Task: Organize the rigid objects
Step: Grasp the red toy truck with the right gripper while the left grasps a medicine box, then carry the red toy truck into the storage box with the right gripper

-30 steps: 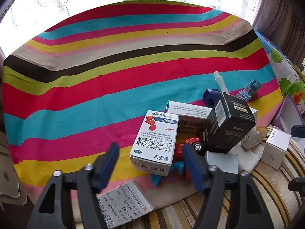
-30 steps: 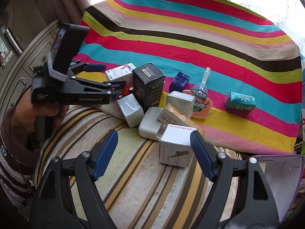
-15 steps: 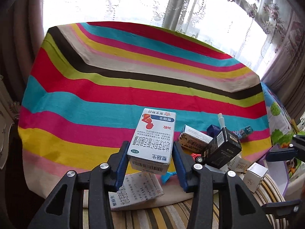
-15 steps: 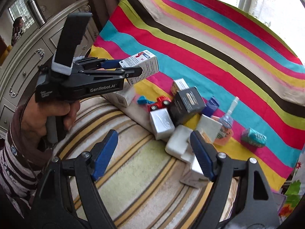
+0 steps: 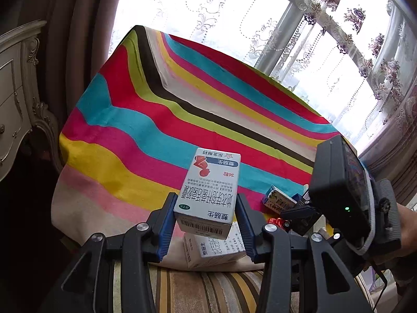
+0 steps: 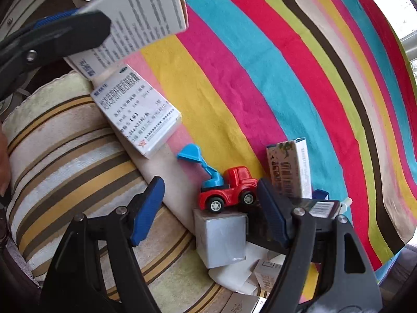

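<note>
White box [image 5: 210, 194]: clamped between your left gripper's [image 5: 206, 224] blue pads, lifted clear of the cloth, its printed face up and barcode end nearest you.
Left jaws: clenched on both long sides of that box.
Second box [image 6: 137, 111]: lying flat below the lifted one, at the near edge of the striped cloth [image 6: 260, 83], partly over the towel [image 6: 67, 161].
Right gripper [image 6: 209, 210]: you're hovering low over the pile, jaws spread wide and gripping nothing.
Toy truck [image 6: 229, 189]: red with a blue scoop, sitting right between your right fingers, wheels resting on the grey block [image 6: 221, 237].
Tall box [image 6: 289, 169]: upright just to the right of the truck, behind your right finger.
Black box [image 6: 323, 207]: only a barcode corner shows past that finger.
Far side: window and lace curtain [image 5: 325, 34] beyond the cloth.
</note>
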